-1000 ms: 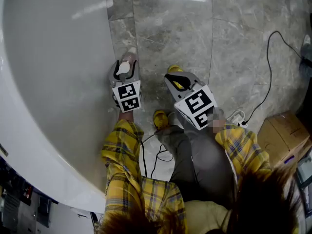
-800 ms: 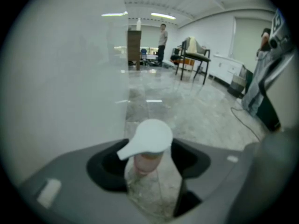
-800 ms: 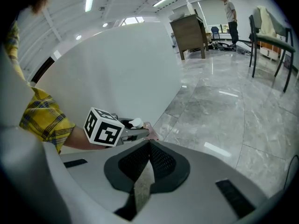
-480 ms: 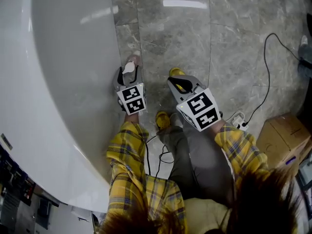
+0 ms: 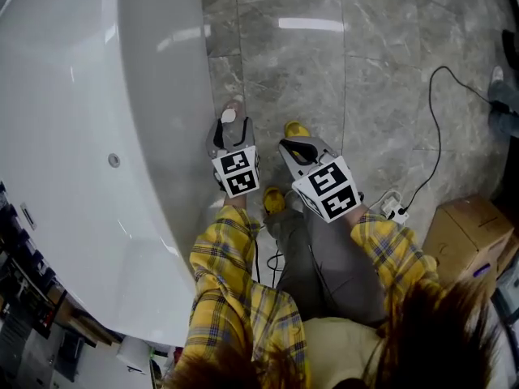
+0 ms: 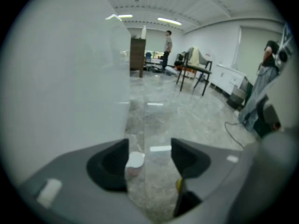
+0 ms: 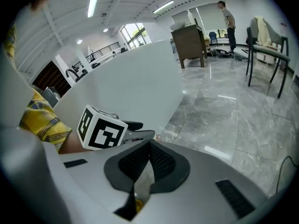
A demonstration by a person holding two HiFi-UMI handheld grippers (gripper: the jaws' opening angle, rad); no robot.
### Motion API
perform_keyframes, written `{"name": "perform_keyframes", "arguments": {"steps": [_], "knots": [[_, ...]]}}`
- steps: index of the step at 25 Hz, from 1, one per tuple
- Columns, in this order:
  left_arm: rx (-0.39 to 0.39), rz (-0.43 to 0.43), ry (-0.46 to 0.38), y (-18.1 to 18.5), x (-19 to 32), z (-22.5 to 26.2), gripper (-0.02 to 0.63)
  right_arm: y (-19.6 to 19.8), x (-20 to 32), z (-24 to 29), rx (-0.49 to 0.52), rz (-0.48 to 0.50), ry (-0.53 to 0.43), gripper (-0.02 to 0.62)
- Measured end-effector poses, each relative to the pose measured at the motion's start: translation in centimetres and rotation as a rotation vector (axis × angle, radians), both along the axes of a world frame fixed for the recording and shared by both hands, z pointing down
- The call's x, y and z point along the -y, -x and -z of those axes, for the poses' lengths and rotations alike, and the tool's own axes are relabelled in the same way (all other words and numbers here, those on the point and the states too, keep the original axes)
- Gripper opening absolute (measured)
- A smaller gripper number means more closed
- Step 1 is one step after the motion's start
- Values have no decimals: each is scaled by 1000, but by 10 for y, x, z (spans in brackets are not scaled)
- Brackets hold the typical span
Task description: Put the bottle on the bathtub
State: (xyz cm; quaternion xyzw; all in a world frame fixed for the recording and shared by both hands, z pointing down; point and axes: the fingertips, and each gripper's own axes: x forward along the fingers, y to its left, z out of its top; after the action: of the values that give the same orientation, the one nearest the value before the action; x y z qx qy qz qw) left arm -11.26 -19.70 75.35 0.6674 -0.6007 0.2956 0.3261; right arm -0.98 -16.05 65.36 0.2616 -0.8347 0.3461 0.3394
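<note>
A small pinkish bottle with a white cap [image 5: 230,113] stands on the grey stone floor, close against the outer wall of the white bathtub [image 5: 97,152]. My left gripper [image 5: 231,130] hangs just over it, open. In the left gripper view the bottle [image 6: 134,163] shows between the spread jaws, near the left one, beside the bathtub [image 6: 60,78]. My right gripper [image 5: 298,147] is to the right, shut and empty. In the right gripper view the left gripper's marker cube [image 7: 100,127] sits in front of the bathtub [image 7: 135,83].
The person's yellow shoes [image 5: 272,198] stand below the grippers. A black cable [image 5: 430,128] runs to a white power strip [image 5: 392,206]. A cardboard box [image 5: 470,232] sits at the right. Far off are a person [image 6: 167,45], a chair and cabinet [image 7: 191,41].
The head view has shifted, showing more of the bathtub's rim and inside. Both grippers have drifted slightly right and down in the picture. The bottle stays at the left gripper's tips.
</note>
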Motion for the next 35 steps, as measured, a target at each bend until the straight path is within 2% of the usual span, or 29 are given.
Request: {"name": "perform_keyframes", "arguments": {"steps": [13,21,30,35], "knots": [[-26,-1,-37,-17,-11,131,268,4,28,96,9,-39,-62,14],[-44,17,-50,-13,-25,197,264,11,31,141,8,-16,-88,14],[-95,26,-81,-3,-44,267,211,3,21,181,2,-21,-75,14],[-144,51,-129,7,-52,308,101,2,16,203,5,-15,-85,14]]}}
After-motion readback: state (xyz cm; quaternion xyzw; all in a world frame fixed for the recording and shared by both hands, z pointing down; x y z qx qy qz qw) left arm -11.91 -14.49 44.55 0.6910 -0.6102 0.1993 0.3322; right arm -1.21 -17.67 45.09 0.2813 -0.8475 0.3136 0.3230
